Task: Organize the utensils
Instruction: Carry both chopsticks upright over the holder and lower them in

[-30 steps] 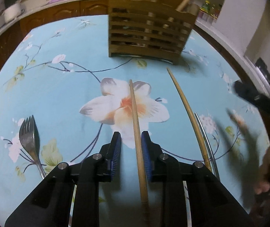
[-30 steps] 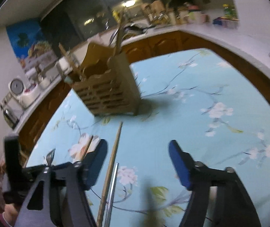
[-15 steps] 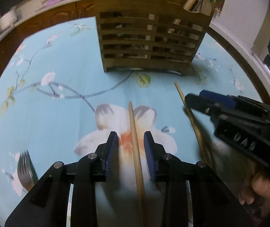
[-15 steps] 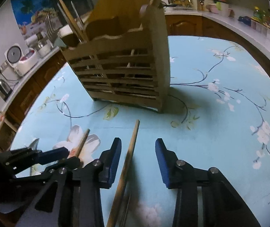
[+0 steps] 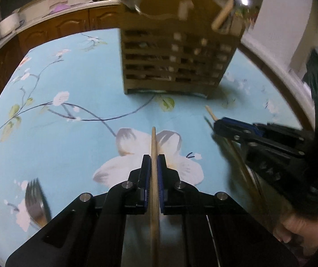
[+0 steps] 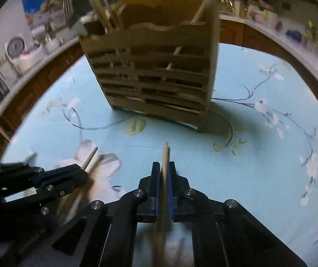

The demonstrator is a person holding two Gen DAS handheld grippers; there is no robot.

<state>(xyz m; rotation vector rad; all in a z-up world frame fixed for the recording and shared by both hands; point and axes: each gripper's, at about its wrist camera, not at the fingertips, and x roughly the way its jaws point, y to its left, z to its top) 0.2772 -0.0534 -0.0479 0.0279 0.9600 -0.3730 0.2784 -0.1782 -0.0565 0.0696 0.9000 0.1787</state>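
From the left wrist view, your left tool [image 5: 152,166] is clenched on a wooden chopstick [image 5: 153,142], gripped well back from the tip so that a long length sticks out ahead over the floral desk [image 5: 69,144]. That overhang is your main risk: if the stick pivots between the pads as you lift, the tip will swing and strike the slatted front of the wooden utensil holder [image 5: 174,66] instead of clearing its rim. The tool points steeply down toward the desk, with the holder straight ahead. A fork [image 5: 35,204] lies on the desk to the lower left, well apart from the tool and not yet dealt with

From the right wrist view, your right tool [image 6: 164,173] is likewise clenched on a second chopstick [image 6: 165,153], with only a short piece showing ahead of the pads. It too angles down at the desk, facing the holder's front. The left tool sits just beside it at the lower left of this view. Raise both together and you could knock the tools or cross the sticks, and a holder this light may shift if a tip jabs it. Sticks already stand in the holder, so you could snag on those as well
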